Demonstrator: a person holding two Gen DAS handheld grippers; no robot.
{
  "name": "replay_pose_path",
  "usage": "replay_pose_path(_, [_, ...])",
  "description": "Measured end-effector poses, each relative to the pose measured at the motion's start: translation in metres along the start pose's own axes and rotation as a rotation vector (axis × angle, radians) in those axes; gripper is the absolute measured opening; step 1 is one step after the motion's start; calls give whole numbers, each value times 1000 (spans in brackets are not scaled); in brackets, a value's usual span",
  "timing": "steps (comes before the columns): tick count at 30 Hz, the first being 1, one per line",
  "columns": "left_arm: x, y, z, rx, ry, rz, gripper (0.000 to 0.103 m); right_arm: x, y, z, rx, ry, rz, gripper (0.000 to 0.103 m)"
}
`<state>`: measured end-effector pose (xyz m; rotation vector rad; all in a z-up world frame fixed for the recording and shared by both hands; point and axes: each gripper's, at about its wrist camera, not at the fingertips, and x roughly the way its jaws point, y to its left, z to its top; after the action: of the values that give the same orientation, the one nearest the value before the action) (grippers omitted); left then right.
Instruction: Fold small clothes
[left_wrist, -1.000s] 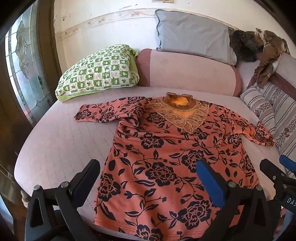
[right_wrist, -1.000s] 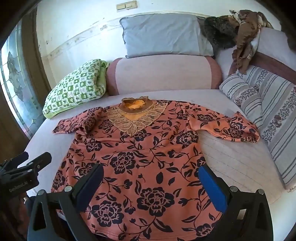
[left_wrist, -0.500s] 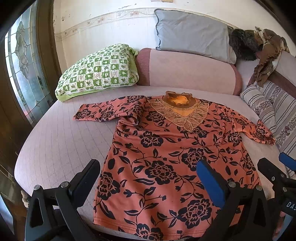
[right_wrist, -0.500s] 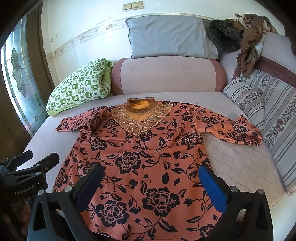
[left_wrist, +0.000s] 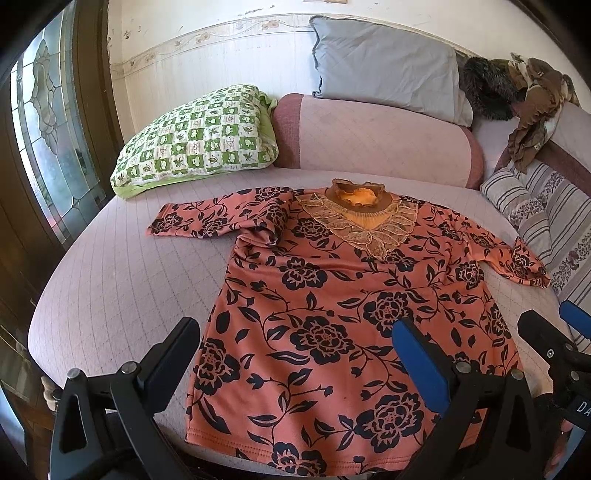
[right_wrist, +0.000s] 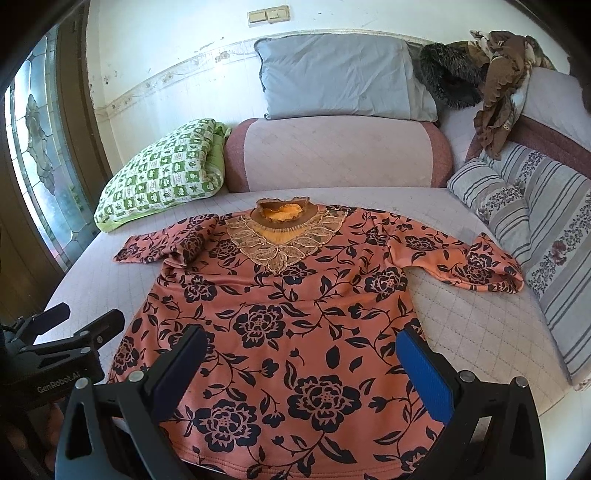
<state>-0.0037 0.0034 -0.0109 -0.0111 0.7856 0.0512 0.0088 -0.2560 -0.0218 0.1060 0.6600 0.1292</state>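
From the left wrist, the floral blouse lies flat on the quilted pink bed, the green checked pillow far left. The left gripper is spread, holding nothing.

From the right wrist, a grey pillow leans against the far wall, striped cushions right. The right gripper is spread over the blouse's hem.

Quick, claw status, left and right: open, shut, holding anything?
Left claw: open, holding nothing, above the floral top.
Right claw: open, holding nothing, above the same top.
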Motion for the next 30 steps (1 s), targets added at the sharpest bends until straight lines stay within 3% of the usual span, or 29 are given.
replay_pose_path(30, [-2, -2, -3, -2, 0, -1, 103, -8, 4, 1, -13, -15, 9, 103])
